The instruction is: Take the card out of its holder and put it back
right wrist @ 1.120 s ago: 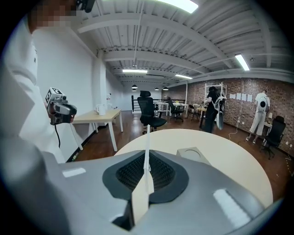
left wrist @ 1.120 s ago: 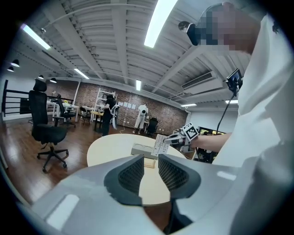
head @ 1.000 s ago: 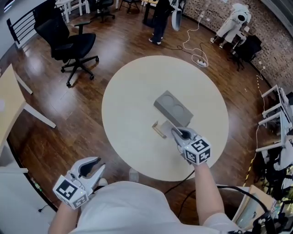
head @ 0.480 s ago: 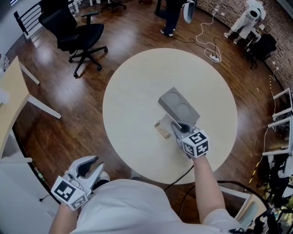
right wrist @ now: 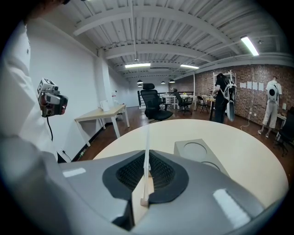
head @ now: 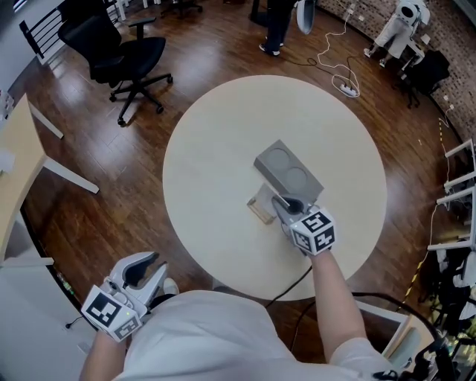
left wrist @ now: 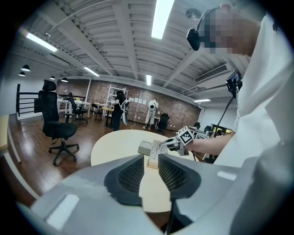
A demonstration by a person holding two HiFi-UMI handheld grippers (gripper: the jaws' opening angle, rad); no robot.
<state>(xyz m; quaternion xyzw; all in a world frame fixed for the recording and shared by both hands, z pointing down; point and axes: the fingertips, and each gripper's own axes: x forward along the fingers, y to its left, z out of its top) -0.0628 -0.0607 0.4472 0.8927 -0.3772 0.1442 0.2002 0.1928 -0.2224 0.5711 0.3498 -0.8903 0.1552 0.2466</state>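
Observation:
On the round table, a small wooden card holder lies just left of a grey block with two round recesses. My right gripper is shut on a thin white card. The right gripper view shows the card edge-on and upright between the pads, its lower edge at the wooden holder. I cannot tell whether the card sits in the slot. My left gripper hangs off the table by the person's left side, with a narrow gap between its jaws and nothing in them.
The grey block is right beside the holder. A black office chair and a wooden desk stand on the floor to the left. A power strip with cables lies beyond the table. A person stands at the back.
My right gripper has moved a little left, bringing the card to the wooden holder. The left gripper has stayed by the person's side.

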